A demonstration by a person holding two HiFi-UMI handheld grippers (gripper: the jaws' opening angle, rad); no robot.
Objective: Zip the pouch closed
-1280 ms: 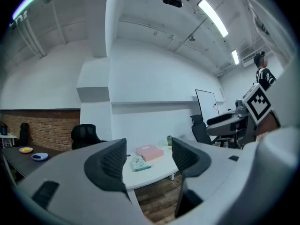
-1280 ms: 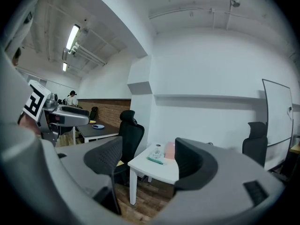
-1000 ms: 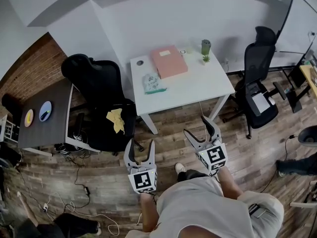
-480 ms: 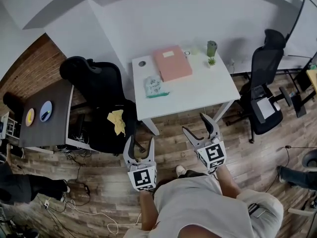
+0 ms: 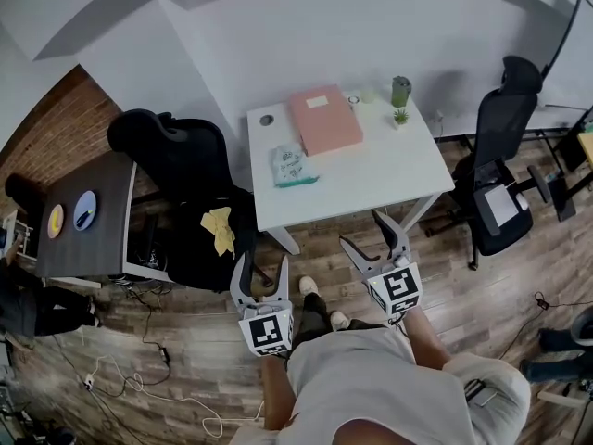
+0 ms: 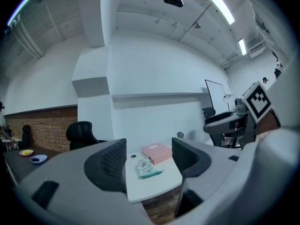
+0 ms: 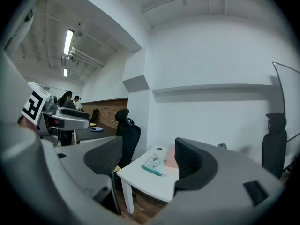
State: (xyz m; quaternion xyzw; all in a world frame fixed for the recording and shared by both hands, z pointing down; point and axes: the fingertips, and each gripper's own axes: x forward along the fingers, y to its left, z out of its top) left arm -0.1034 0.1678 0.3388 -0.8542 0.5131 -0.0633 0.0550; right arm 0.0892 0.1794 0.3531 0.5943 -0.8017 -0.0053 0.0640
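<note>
Pale, teal-edged pouch (image 5: 292,167) lies just left of the pink box (image 5: 324,119) on a white desk (image 5: 375,172). Left hand-held gripper (image 5: 262,272) and right hand-held gripper (image 5: 368,235) gape wide (both empty).

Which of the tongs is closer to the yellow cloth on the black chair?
Left. The left tongs hang just right of the yellow cloth; the right tongs are much farther right.

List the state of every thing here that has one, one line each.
left gripper: jaws open, nothing between them, short of the white table.
right gripper: jaws open, nothing between them, also short of it.
pouch: lying flat on the white table, untouched; zip too small to tell.
pink box: closed, lying flat.
green cup: upright near the far edge.
</note>
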